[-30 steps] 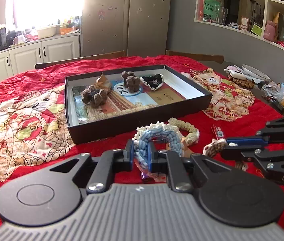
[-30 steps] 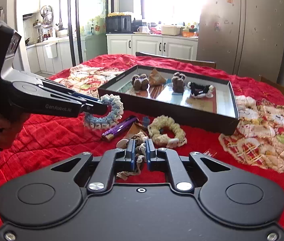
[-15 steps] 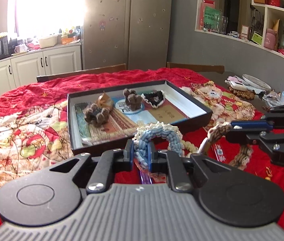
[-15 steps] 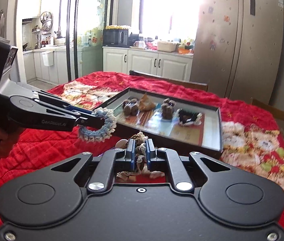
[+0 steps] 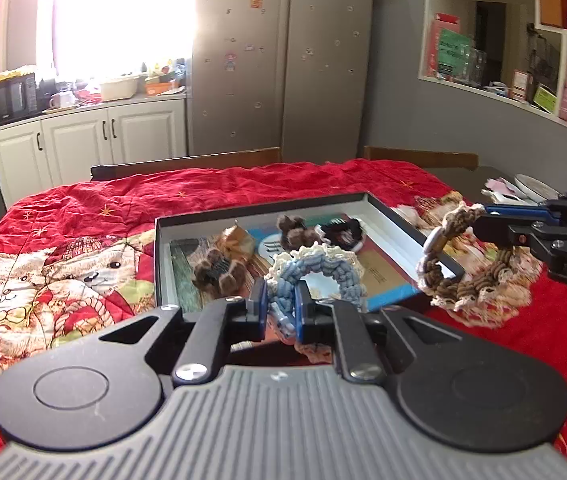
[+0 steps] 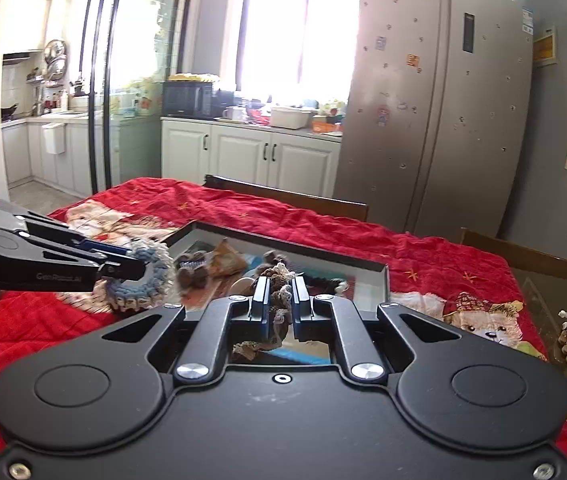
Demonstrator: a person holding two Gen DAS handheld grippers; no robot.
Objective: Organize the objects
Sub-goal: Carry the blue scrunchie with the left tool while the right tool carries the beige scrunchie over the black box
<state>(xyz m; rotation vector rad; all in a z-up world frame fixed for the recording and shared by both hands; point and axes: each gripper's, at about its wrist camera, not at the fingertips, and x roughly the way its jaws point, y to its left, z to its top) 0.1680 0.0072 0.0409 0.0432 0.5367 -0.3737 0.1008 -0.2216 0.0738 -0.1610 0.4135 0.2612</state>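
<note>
Both grippers were carrying scrunchies toward the black tray (image 5: 397, 220). The left gripper (image 5: 279, 306) was clamped on the blue scrunchie (image 5: 319, 270), held above the tray's near edge; the right gripper (image 6: 281, 298) was pinched on the brown scrunchie (image 5: 463, 272), hanging over the tray's near right corner. To do the step well, each would need to clear the tray's rim, lower onto bare floor beside the brown hair ties (image 5: 219, 272) inside the tray, and only then release
</note>
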